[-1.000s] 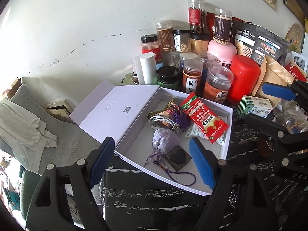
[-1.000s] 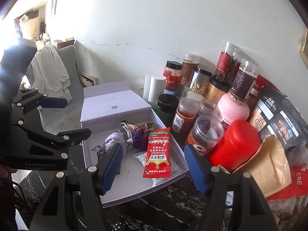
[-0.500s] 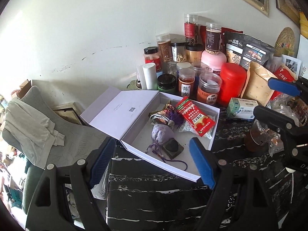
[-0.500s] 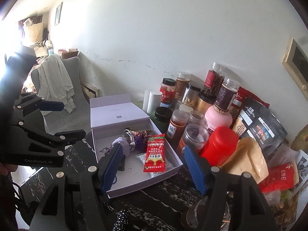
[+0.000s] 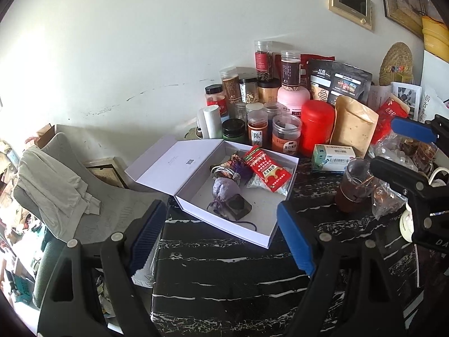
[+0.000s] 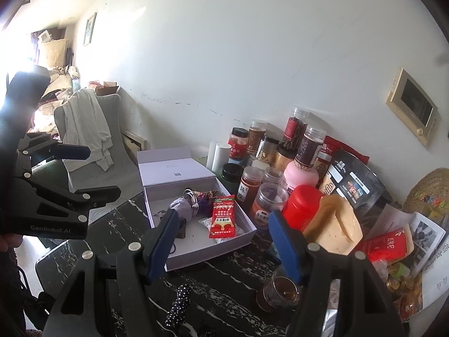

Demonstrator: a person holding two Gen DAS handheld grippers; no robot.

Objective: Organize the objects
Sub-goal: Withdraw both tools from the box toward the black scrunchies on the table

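Observation:
An open white box [image 5: 196,206] [image 6: 196,248] lies on the black marble table [image 5: 224,275]. Inside lie a red snack packet [image 5: 265,168] [image 6: 223,220], a purple pouch [image 5: 223,189] [image 6: 182,207], a dark square piece [image 5: 238,205] and a tangle of rings and tassels [image 5: 227,168]. My left gripper [image 5: 221,241] is open and empty, held back from the box's near edge. My right gripper [image 6: 221,241] is open and empty, above the box's near right corner. Each gripper shows in the other's view [image 5: 407,151] [image 6: 70,171].
Several jars and bottles [image 5: 266,112], a red canister [image 5: 317,126], a tan pouch [image 5: 353,126] and a black bag [image 5: 336,84] crowd the wall. A medicine carton [image 5: 334,158] and glass cup [image 5: 353,193] [image 6: 280,292] stand right of the box. A chair with cloth [image 5: 56,185] stands left.
Both grippers have pulled back and up from the box, which now looks smaller and farther. More of the table and the glass cup have come into view. Both stay open.

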